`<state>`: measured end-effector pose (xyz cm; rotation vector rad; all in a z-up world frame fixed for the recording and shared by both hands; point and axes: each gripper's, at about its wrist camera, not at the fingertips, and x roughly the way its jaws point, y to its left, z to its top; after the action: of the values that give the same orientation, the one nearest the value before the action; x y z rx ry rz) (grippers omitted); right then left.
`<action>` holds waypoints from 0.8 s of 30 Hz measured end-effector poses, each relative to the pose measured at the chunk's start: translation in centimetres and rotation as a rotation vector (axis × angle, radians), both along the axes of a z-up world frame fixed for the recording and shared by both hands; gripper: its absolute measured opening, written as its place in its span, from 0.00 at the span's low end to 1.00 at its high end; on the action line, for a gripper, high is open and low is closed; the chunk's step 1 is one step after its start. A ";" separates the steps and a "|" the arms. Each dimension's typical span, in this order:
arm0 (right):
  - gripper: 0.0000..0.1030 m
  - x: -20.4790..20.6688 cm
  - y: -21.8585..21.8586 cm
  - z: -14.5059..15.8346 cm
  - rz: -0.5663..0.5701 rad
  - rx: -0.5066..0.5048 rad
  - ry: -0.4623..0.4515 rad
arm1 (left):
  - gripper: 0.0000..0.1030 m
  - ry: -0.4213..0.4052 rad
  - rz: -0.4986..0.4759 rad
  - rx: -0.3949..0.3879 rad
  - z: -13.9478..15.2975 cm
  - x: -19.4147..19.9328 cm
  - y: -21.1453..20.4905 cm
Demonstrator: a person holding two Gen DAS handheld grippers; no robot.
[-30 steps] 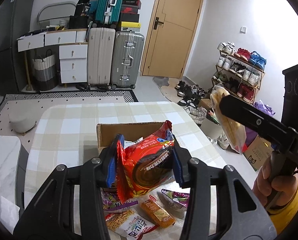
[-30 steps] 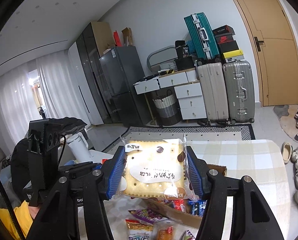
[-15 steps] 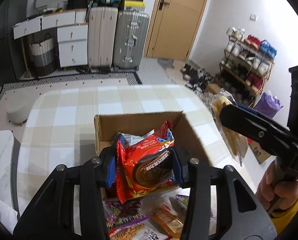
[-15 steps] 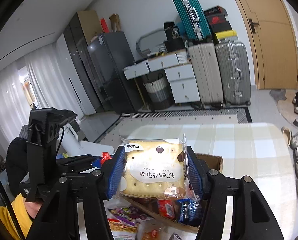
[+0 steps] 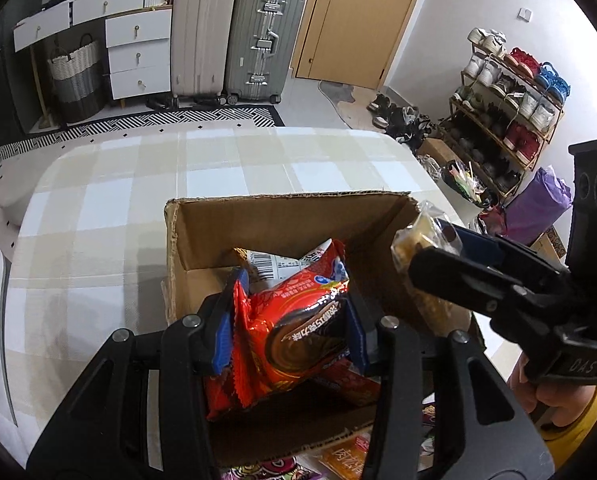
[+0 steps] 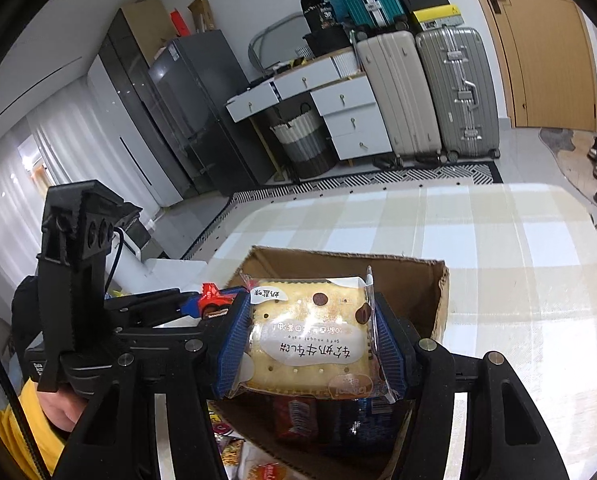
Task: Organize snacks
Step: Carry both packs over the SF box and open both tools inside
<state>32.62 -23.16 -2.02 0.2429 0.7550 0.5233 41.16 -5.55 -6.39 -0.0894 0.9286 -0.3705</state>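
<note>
An open cardboard box (image 5: 282, 220) (image 6: 414, 280) stands on the checked tablecloth. My left gripper (image 5: 292, 326) is shut on a red snack packet (image 5: 294, 328) and holds it over the box's inside. My right gripper (image 6: 310, 344) is shut on a clear-wrapped cracker packet (image 6: 310, 340), also just above the box. In the left wrist view that cracker packet (image 5: 412, 240) hangs at the box's right wall. Several packets lie inside the box (image 6: 298, 420).
Loose snack packets (image 5: 338, 460) lie on the table (image 5: 98, 216) in front of the box. A person's hand (image 5: 554, 400) and yellow sleeve grip the right tool. Beyond the table stand suitcases (image 5: 234, 36), drawers and a shoe rack (image 5: 506, 92).
Both grippers have come down and forward with their packets, from above the table to just over the open box. The box now fills more of each view.
</note>
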 end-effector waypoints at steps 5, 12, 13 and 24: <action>0.57 0.6 0.0 -1.1 0.000 -0.004 0.020 | 0.41 0.002 0.003 0.004 -1.0 0.6 0.0; 0.57 0.5 0.0 -1.5 -0.004 -0.003 0.037 | 0.45 0.003 0.004 -0.001 -1.5 0.9 0.2; 0.58 0.5 0.0 -1.7 -0.005 -0.005 0.043 | 0.47 -0.003 0.007 -0.001 -1.4 1.0 0.2; 0.59 -0.1 0.7 -1.6 -0.003 -0.064 0.032 | 0.59 -0.068 0.075 0.013 1.5 -1.1 2.1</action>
<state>32.56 -22.46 -3.61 0.1928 0.8008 0.4925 40.03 -3.49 -4.85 -0.0988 0.8583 -0.2960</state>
